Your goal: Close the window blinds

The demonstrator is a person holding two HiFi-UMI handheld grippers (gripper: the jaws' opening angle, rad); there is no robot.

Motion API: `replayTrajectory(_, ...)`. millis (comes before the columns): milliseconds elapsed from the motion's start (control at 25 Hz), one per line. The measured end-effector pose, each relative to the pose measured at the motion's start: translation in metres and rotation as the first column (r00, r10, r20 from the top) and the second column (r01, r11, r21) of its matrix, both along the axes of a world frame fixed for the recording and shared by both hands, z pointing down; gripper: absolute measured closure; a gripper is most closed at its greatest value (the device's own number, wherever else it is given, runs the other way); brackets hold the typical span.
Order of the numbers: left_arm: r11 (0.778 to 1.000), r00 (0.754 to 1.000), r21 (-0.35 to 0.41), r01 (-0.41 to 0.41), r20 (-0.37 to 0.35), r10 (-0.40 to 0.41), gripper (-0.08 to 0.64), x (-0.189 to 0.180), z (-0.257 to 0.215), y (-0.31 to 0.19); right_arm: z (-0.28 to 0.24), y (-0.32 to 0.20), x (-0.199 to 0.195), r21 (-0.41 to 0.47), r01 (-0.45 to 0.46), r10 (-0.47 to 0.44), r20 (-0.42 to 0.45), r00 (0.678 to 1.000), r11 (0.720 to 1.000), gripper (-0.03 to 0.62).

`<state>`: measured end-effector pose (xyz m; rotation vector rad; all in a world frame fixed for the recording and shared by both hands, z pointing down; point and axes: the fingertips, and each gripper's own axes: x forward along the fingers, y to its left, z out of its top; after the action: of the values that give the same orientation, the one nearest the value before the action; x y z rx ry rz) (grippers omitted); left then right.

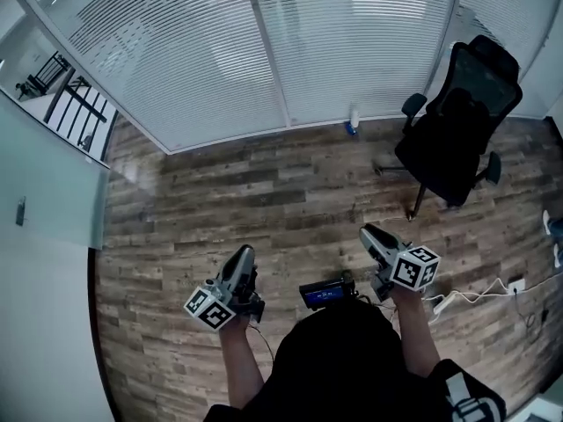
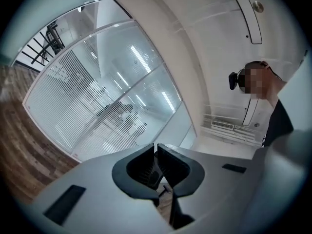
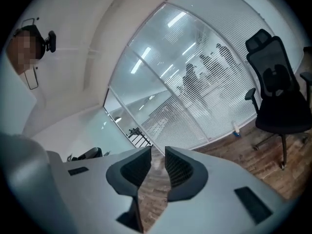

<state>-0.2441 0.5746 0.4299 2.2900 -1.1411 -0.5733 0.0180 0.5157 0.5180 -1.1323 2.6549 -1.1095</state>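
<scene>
Brown wood-grain planks cover the floor under the person, whose dark-clad torso fills the bottom edge of the head view and is cut off there. Nearest, a small device with a blue-lit screen shows just ahead of the torso. The left gripper, smooth grey plastic with a marker cube at its back, has its jaws clenched. In the left gripper view its ribbed black pads stand with only a hairline slit between them and nothing in it. The right gripper is released, its jaws apart with bare floor showing through the gap.

A white cable and power strip trail over the planks at the right. Farther off stands a black high-backed office chair on splayed legs. A small white bottle with a blue foot sits against the base of the glass wall. The window blinds hang across that wall, well apart from both grippers: thin white horizontal slats, split by pale upright frames. Dim figures show through the slats in the gripper views, too faint to make out. A black railing lies beyond the glass at the left.
</scene>
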Motion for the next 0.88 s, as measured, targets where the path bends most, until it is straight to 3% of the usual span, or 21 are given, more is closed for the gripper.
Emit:
replayTrajectory(280, 1.0, 0.999, -0.025, -0.017, 0.027, 0.017, 0.545, 0.043, -0.008, -0.069, -0.005, -0.065, 0.047, 0.013, -0.019, 0.019, 0.022, 1.0, 1.0, 0.5)
replayTrajectory(480, 0.997, 0.998, -0.041, -0.06, 0.032, 0.061, 0.545, 0.057, -0.006, -0.117, -0.003, -0.095, 0.052, -0.003, -0.062, 0.062, 0.055, 0.997, 0.998, 0.5)
replayTrajectory(720, 0.99, 0.991, -0.035, -0.135, -0.019, 0.134, 0.545, 0.057, 0.009, -0.196, 0.001, -0.142, 0.055, -0.005, -0.143, 0.143, 0.02, 0.989, 0.99, 0.5)
replayTrajectory(880, 0.985, 0.982, -0.003, -0.173, -0.071, 0.172, 0.545, 0.038, 0.003, -0.256, -0.01, -0.182, 0.05, 0.008, -0.226, 0.226, 0.0, 0.974, 0.974, 0.5)
